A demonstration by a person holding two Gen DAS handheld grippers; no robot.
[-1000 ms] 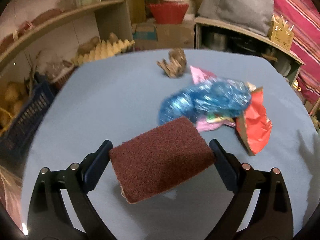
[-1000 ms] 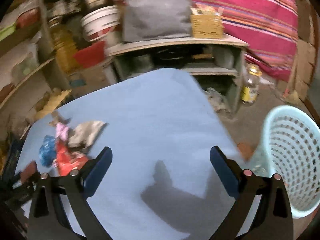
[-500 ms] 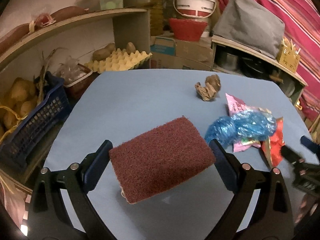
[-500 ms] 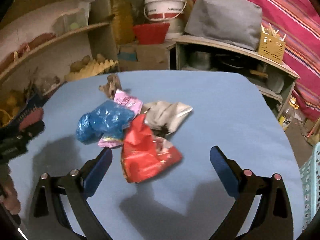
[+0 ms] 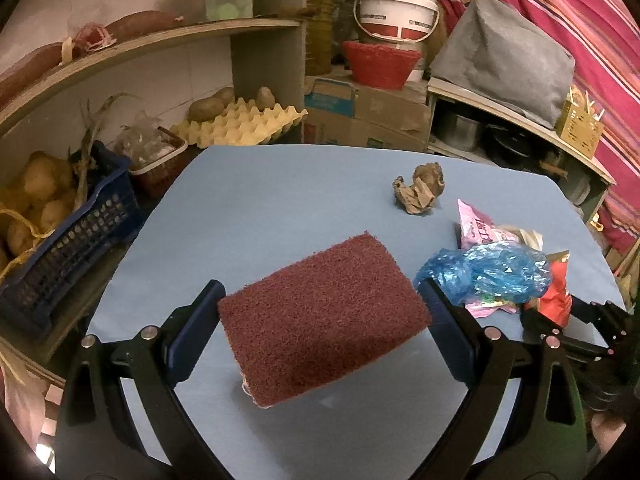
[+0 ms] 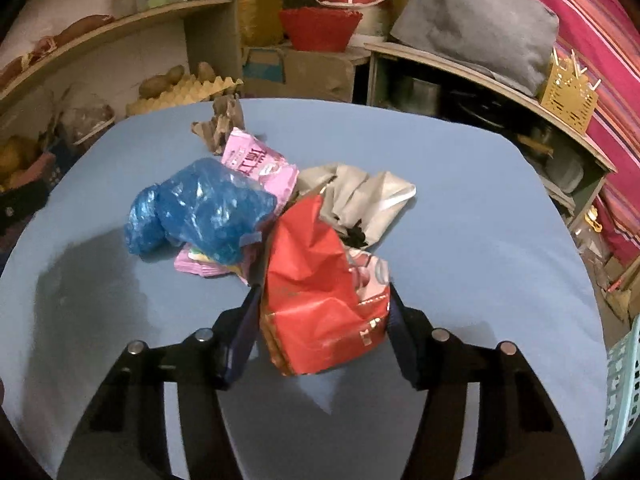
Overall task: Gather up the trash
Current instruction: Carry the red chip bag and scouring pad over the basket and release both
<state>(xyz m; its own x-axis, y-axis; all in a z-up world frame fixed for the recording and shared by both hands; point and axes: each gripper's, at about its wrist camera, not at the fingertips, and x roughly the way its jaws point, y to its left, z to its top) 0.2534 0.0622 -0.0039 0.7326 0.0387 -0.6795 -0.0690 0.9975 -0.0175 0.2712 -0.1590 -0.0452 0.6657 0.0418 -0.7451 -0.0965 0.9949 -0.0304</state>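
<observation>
My left gripper (image 5: 320, 312) is shut on a maroon scouring pad (image 5: 324, 316) and holds it above the blue table (image 5: 260, 208). My right gripper (image 6: 320, 316) is closed around a red snack bag (image 6: 320, 292) at the near edge of the trash pile. Behind it lie a blue plastic bag (image 6: 200, 212), a pink wrapper (image 6: 256, 160), a grey wrapper (image 6: 368, 196) and crumpled brown paper (image 6: 218, 124). The pile also shows at the right of the left wrist view: the blue bag (image 5: 488, 272), the brown paper (image 5: 420, 194) and my right gripper (image 5: 568, 320).
A light blue laundry basket (image 6: 622, 392) stands beside the table's right edge. A dark blue crate (image 5: 60, 240) of potatoes, an egg tray (image 5: 240, 124) and shelves stand at the left. Boxes, a bucket and a low shelf stand behind the table.
My right gripper swung from the basket side to the trash pile and closed on the red snack bag. My left gripper drew back to the left with the pad.
</observation>
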